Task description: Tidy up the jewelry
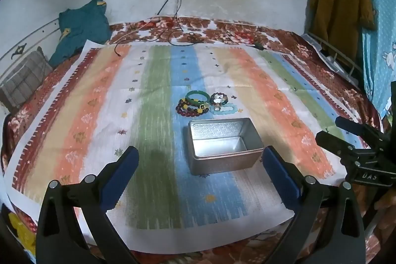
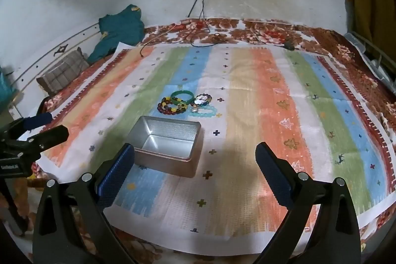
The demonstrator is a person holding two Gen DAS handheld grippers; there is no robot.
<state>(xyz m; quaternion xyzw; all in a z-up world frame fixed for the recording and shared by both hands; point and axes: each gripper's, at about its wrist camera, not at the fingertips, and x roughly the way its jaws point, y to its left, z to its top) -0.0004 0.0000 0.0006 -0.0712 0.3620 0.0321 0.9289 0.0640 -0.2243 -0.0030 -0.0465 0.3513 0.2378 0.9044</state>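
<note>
Left gripper [image 1: 200, 162] spread wide above cloth; right gripper [image 2: 195, 160] likewise, empty.

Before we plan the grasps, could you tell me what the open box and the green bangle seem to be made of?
The open box looks like thin sheet metal, probably tin: silvery satin walls, an embossed texture on the inner back wall, and soft reflections on its floor. The green bangle appears to be jade or jade-coloured glass: a smooth, glossy, one-piece ring with no beads, though plastic cannot be ruled out from this view.
</note>
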